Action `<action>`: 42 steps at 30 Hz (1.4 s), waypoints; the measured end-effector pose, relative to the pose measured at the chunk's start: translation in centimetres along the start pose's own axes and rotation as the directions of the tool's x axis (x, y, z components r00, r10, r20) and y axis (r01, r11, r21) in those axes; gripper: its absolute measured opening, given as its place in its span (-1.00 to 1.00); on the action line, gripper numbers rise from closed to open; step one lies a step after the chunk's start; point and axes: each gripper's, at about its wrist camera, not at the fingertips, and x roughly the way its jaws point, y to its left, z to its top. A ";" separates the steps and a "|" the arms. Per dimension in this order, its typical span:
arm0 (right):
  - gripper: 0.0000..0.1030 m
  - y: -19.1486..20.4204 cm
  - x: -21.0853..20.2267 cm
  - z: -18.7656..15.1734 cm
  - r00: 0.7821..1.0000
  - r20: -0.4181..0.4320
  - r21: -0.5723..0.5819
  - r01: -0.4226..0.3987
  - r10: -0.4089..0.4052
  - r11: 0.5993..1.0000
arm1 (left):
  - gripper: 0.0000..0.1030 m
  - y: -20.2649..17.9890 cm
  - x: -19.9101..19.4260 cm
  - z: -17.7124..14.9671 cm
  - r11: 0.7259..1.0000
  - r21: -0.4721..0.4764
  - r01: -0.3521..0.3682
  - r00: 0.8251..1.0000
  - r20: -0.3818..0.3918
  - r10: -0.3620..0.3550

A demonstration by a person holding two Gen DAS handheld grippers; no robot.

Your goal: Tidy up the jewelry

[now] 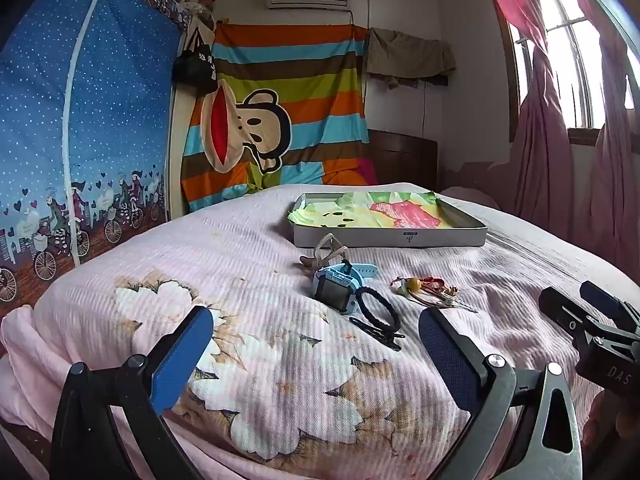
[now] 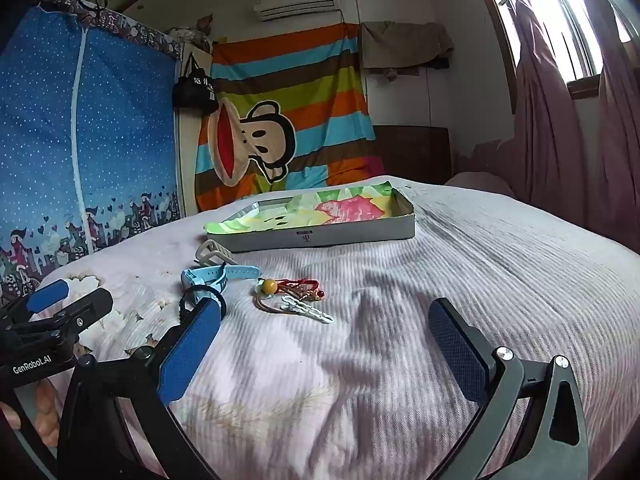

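Note:
Small items lie on the pink bed: a blue watch (image 1: 340, 285) (image 2: 218, 274), a black hair tie (image 1: 378, 307) (image 2: 188, 298), a black clip (image 1: 378, 333), a beige claw clip (image 1: 326, 249) (image 2: 214, 252), a red cord bracelet with a yellow bead (image 1: 420, 285) (image 2: 288, 286) and a white clip (image 2: 308, 308). A shallow box (image 1: 390, 237) (image 2: 320, 235) lined with colourful paper sits beyond them. My left gripper (image 1: 316, 334) is open and empty, just short of the items. My right gripper (image 2: 326, 326) is open and empty, near the white clip.
The bed's edges fall off left and right. A blue fabric wardrobe (image 1: 80, 128) stands at left, a striped monkey blanket (image 1: 276, 120) hangs behind, and pink curtains (image 1: 560, 160) cover the window at right. Each gripper shows at the edge of the other's view.

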 end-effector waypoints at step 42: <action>0.98 -0.1 -0.5 0.1 1.000 0.006 0.009 0.003 -0.003 1.000 | 1.00 0.1 -0.3 -0.1 1.000 -0.007 -0.002 1.000 0.014 0.002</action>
